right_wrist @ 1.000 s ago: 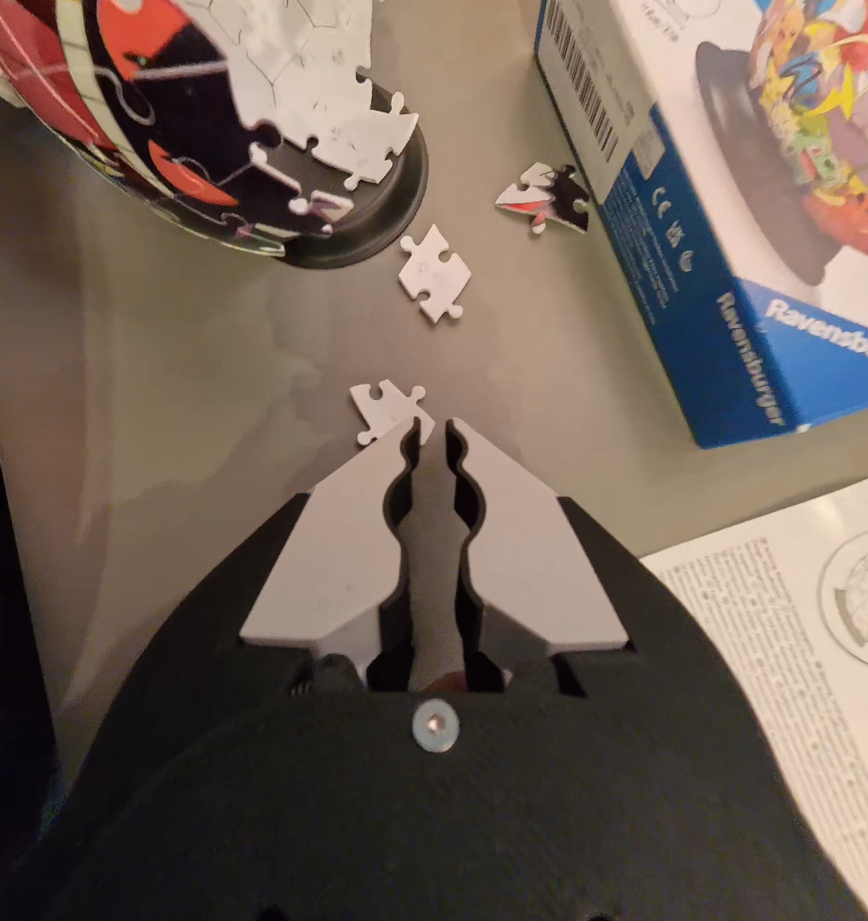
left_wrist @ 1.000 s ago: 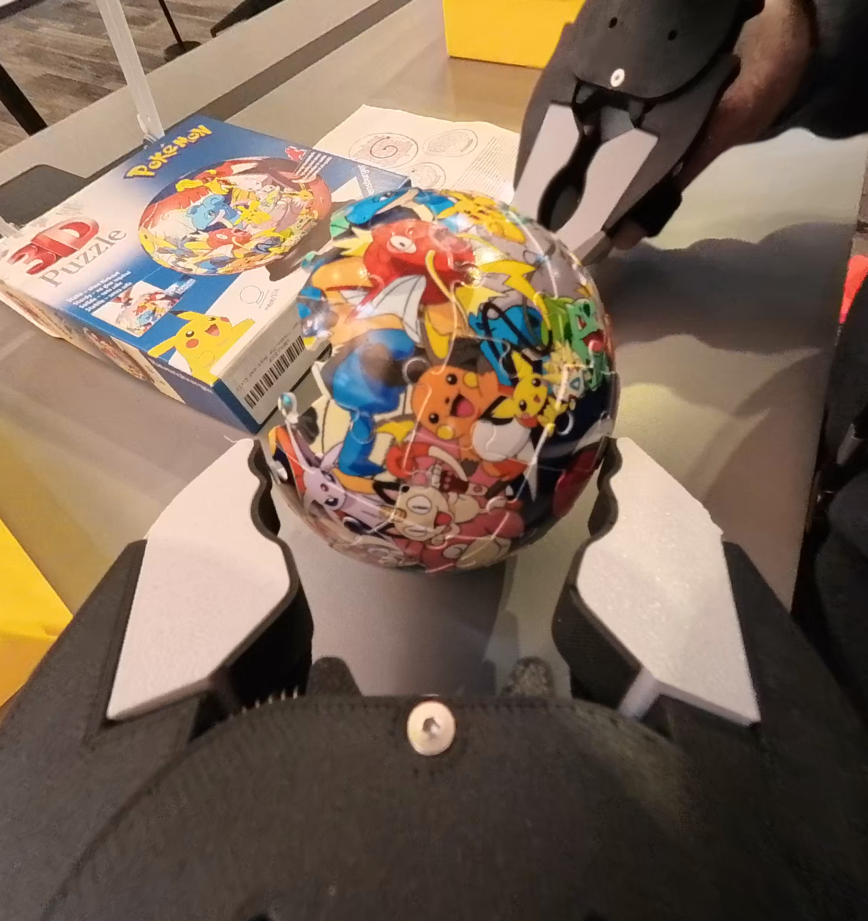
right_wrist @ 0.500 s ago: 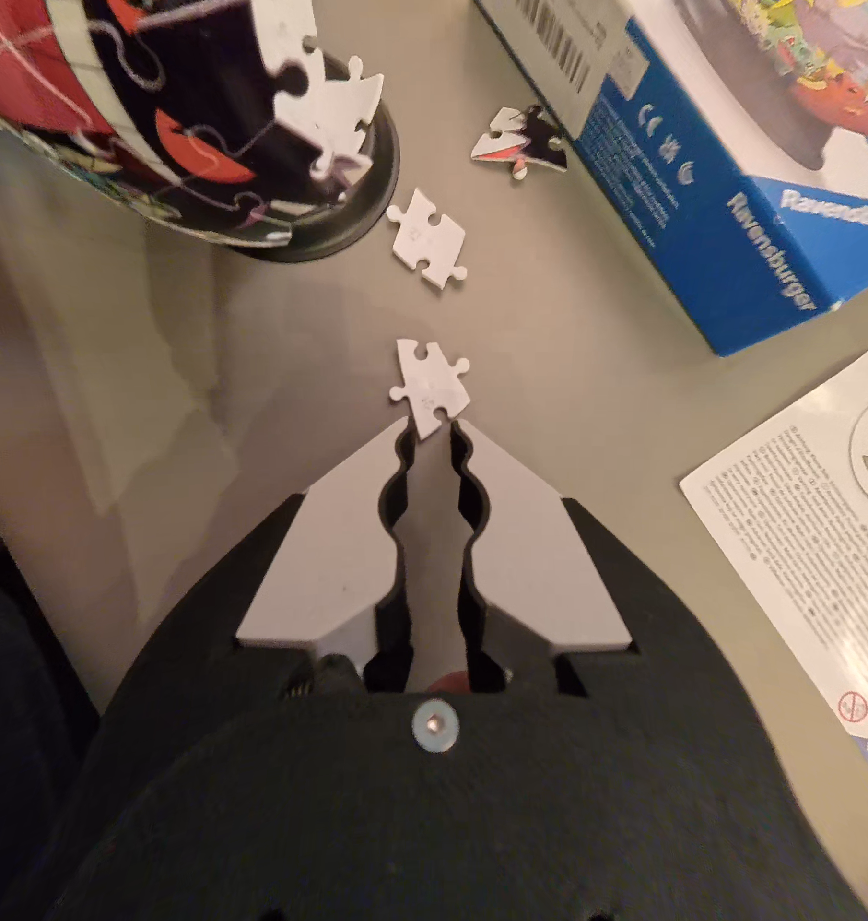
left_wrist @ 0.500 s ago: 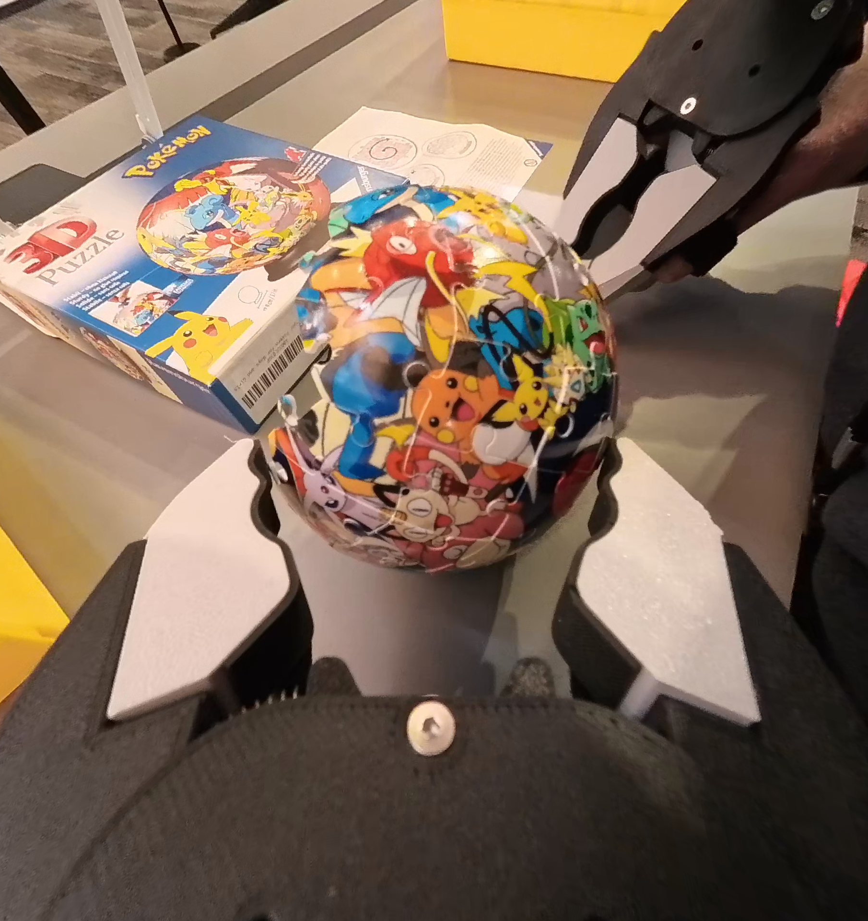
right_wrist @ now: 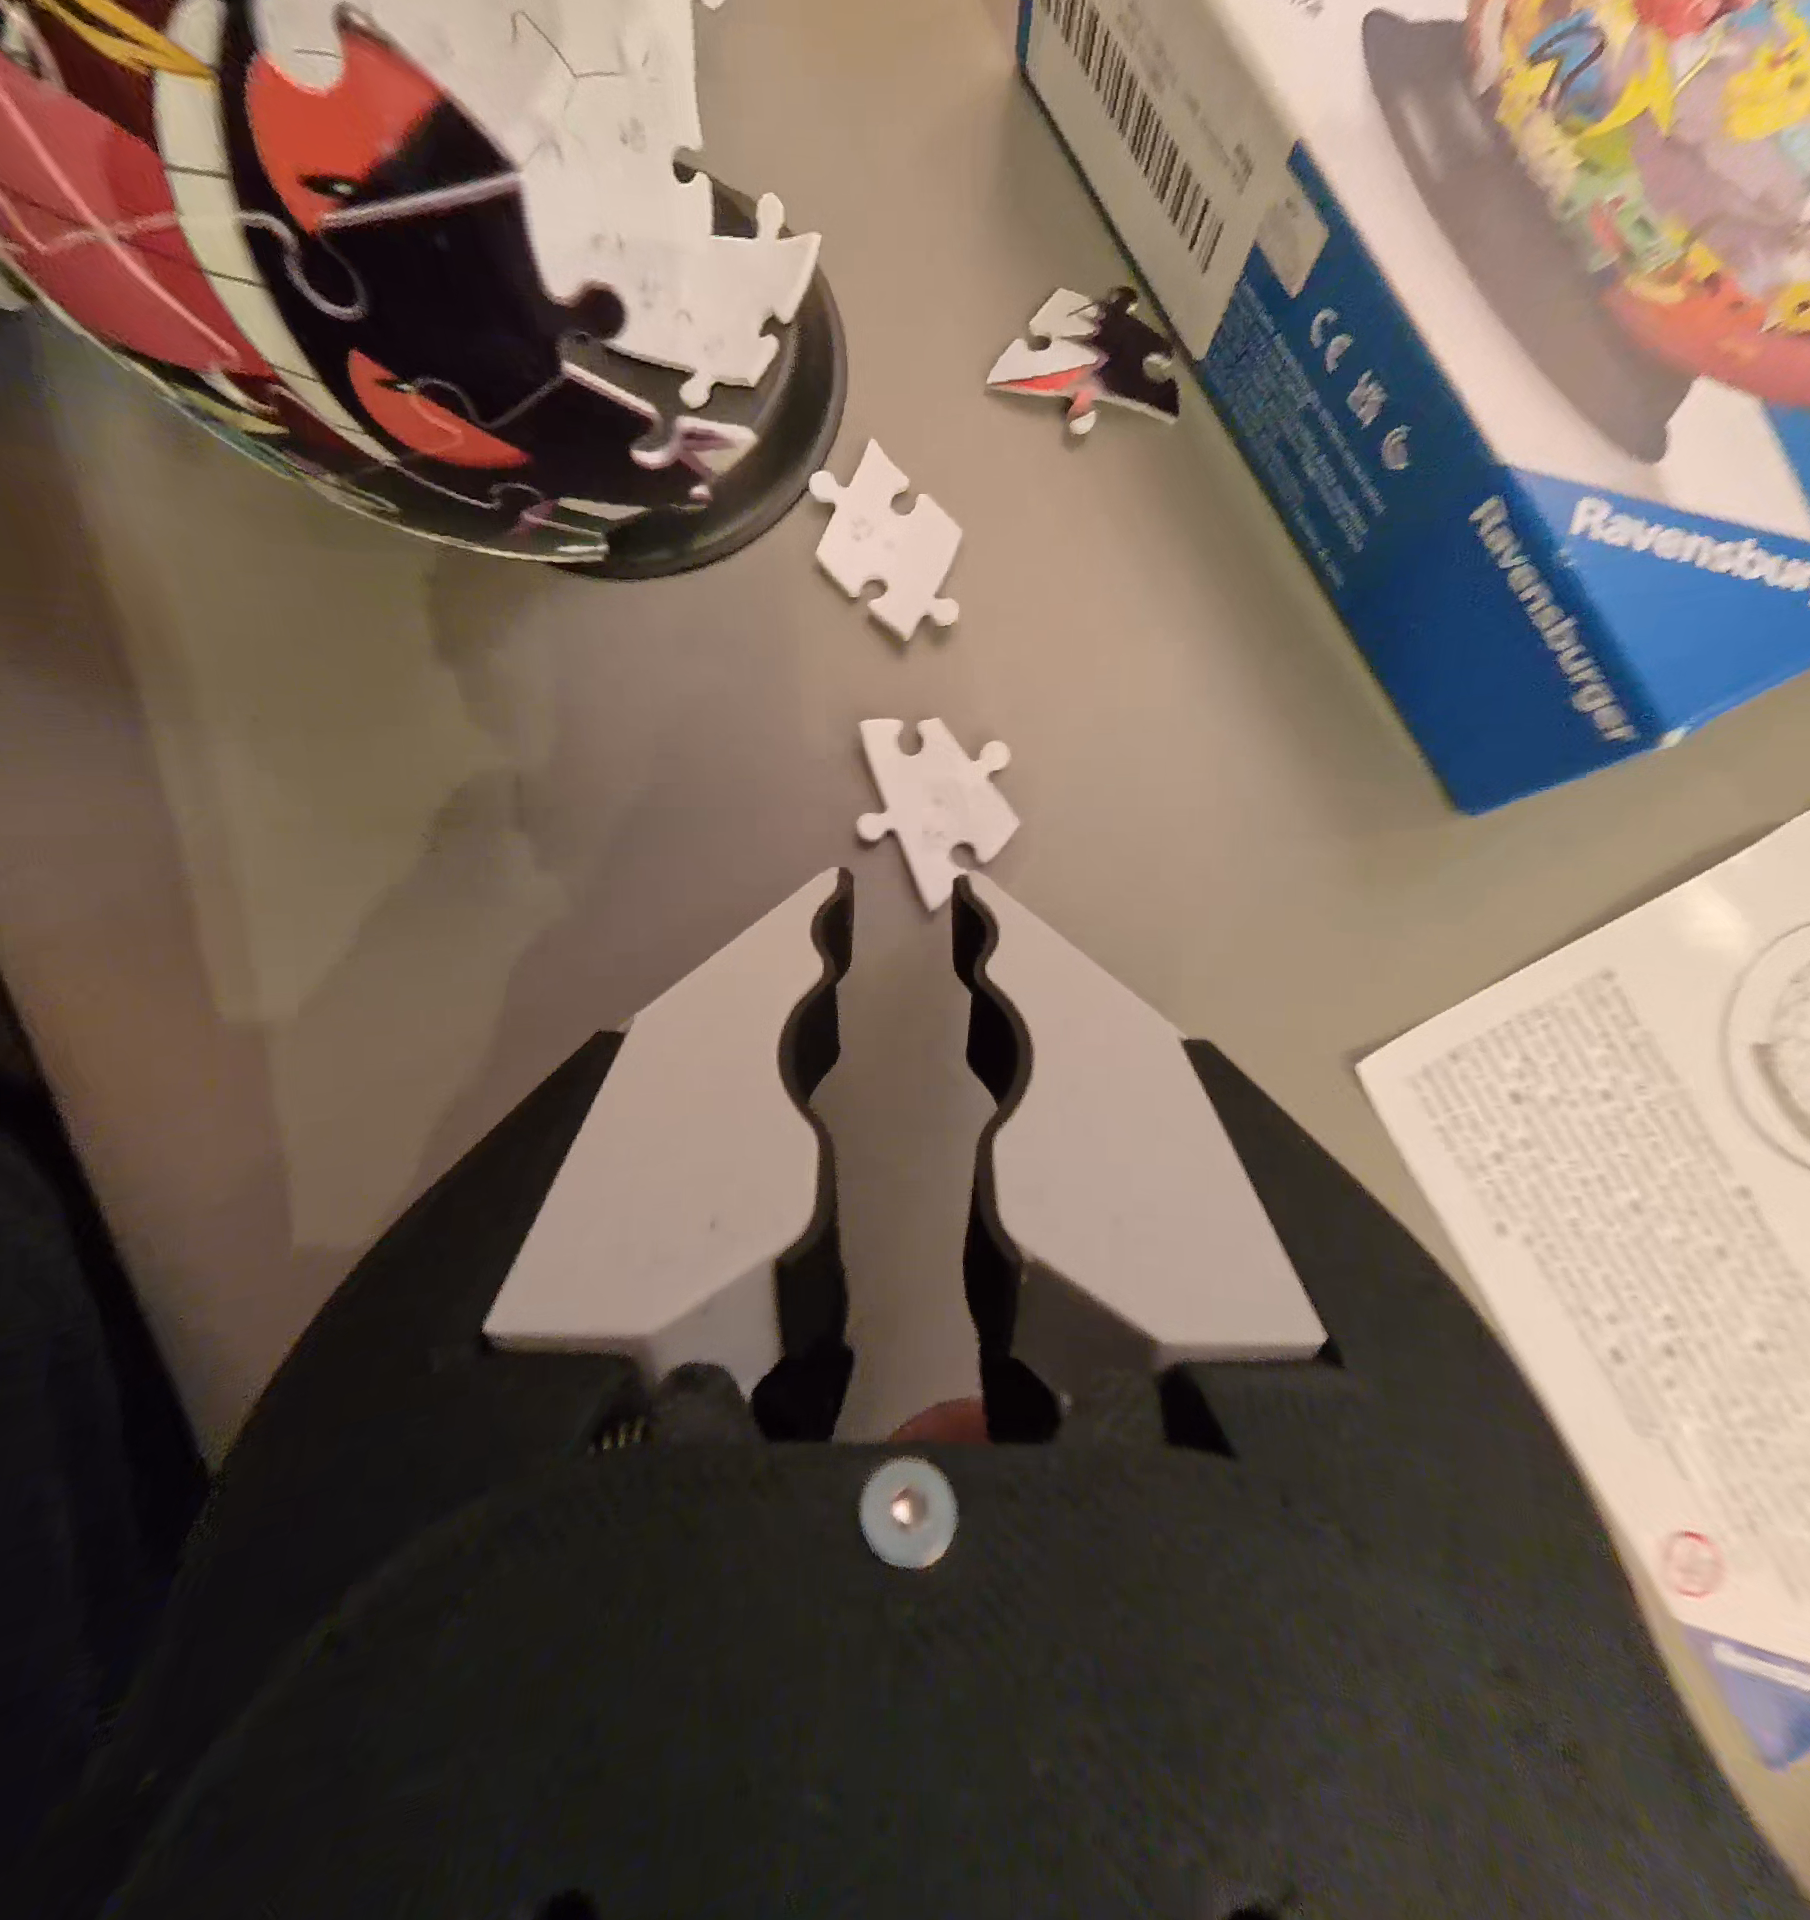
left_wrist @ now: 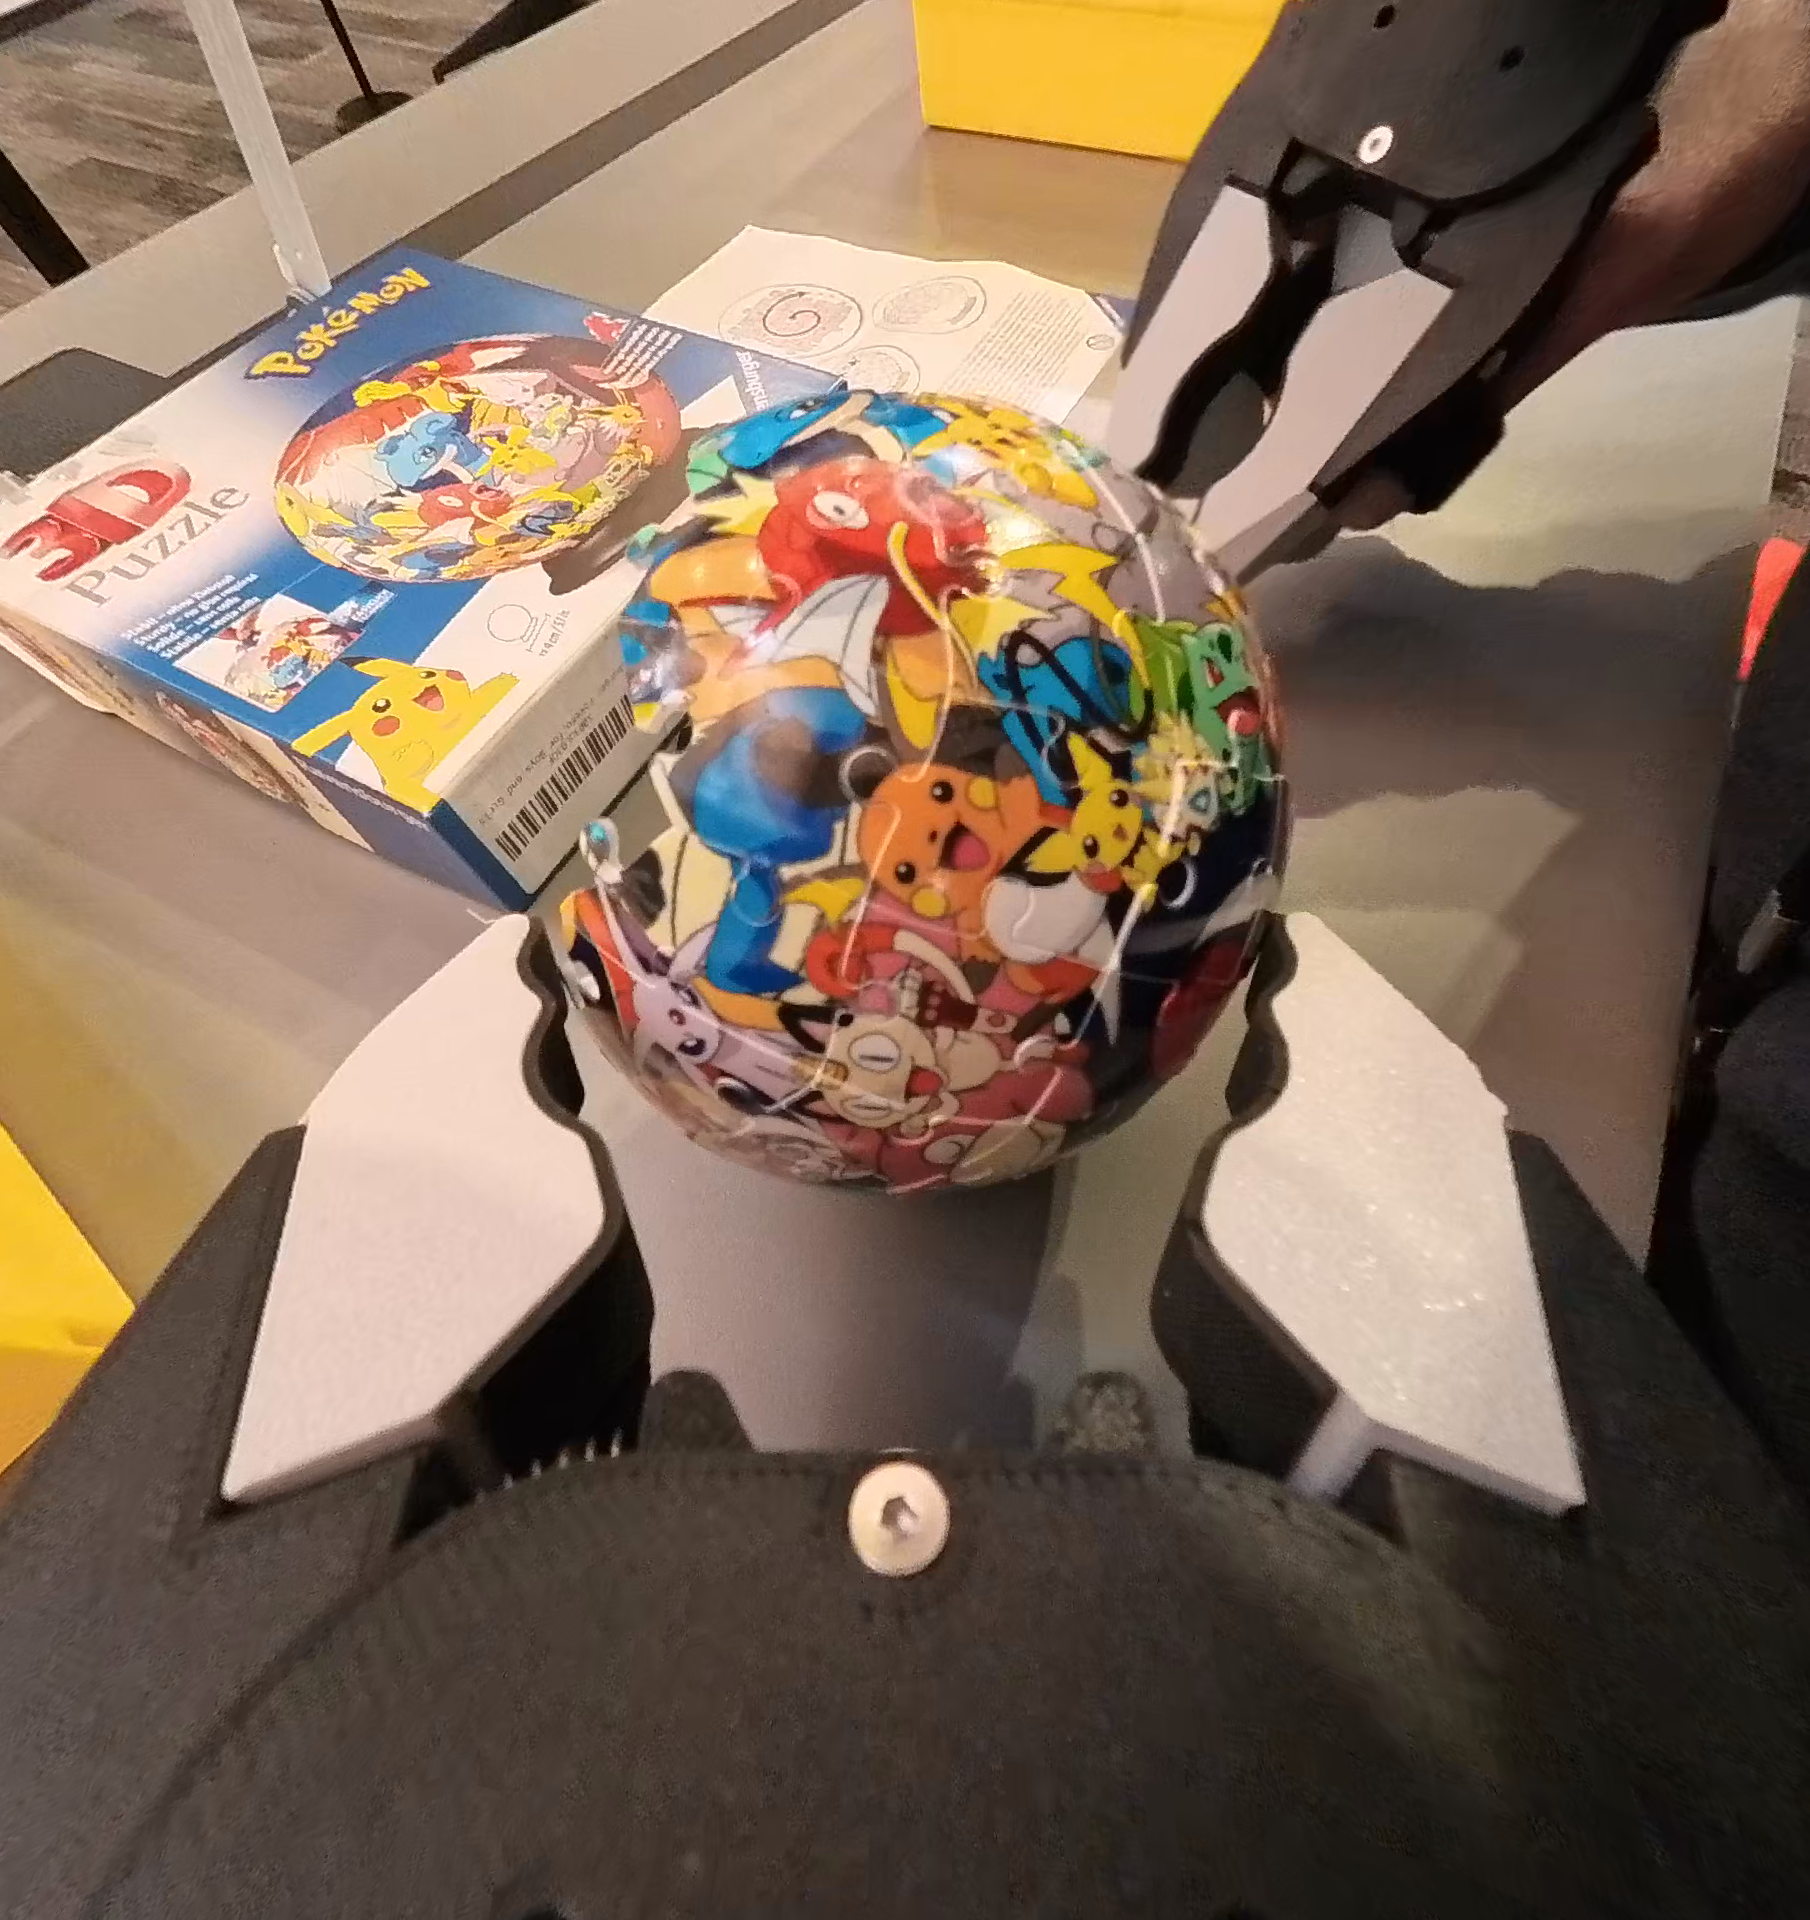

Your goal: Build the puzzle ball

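The colourful puzzle ball [left_wrist: 942,790] stands on the grey table. My left gripper [left_wrist: 911,935] has its two white fingers pressed against the ball's left and right sides. From behind, the right wrist view shows the ball [right_wrist: 309,260] with a gap of white piece backs, sitting on a black round stand [right_wrist: 797,457]. My right gripper [right_wrist: 901,883] is slightly open and empty, low over the table. A white face-down piece [right_wrist: 937,805] lies just ahead of its tips. A second white piece [right_wrist: 890,540] and a coloured piece [right_wrist: 1088,364] lie farther on. The right gripper [left_wrist: 1207,509] also shows behind the ball.
The blue puzzle box [left_wrist: 309,540] lies left of the ball, and at the upper right in the right wrist view [right_wrist: 1503,364]. An instruction sheet [right_wrist: 1659,1195] lies to the right. A yellow bin [left_wrist: 1067,73] stands at the table's far end. A person's dark clothing borders the right edge. Spacing between my two grippers at the tips: around 15 cm. The coloured piece [right_wrist: 1088,364] is about equally far from each gripper, around 12 cm.
My right gripper's jaws have opened wider, and the near white piece now lies just ahead of the tips instead of at them. The left gripper and ball have not moved.
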### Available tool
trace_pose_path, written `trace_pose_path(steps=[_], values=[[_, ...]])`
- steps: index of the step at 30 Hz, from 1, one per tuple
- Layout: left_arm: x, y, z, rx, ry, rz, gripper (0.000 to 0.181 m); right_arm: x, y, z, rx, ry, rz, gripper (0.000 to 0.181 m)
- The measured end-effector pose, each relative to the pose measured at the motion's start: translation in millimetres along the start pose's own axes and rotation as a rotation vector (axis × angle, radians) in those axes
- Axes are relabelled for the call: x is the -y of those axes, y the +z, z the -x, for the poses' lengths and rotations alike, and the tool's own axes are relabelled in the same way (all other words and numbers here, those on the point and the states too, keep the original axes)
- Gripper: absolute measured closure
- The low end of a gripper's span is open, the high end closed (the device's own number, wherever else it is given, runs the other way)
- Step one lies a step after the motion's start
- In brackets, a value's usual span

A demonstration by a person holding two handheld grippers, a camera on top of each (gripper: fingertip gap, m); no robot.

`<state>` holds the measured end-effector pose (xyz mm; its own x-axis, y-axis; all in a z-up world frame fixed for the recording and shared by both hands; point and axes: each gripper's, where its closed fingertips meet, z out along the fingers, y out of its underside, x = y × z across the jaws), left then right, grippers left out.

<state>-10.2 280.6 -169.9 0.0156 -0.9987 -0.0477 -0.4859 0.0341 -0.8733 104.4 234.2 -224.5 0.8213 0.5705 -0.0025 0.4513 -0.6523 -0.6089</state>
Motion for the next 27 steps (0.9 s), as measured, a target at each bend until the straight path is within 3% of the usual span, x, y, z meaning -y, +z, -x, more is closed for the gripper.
trace_pose_path(steps=[7, 27], values=[[0, 0, 0, -0.004, -0.001, -0.003, 0.059, 0, 11, 9, 0.008, 0.179, -0.007, 0.164], [0, 1, 0, -0.003, -0.001, -0.003, 0.059, 3, 15, -10, -0.020, 0.048, -0.018, 0.177]])
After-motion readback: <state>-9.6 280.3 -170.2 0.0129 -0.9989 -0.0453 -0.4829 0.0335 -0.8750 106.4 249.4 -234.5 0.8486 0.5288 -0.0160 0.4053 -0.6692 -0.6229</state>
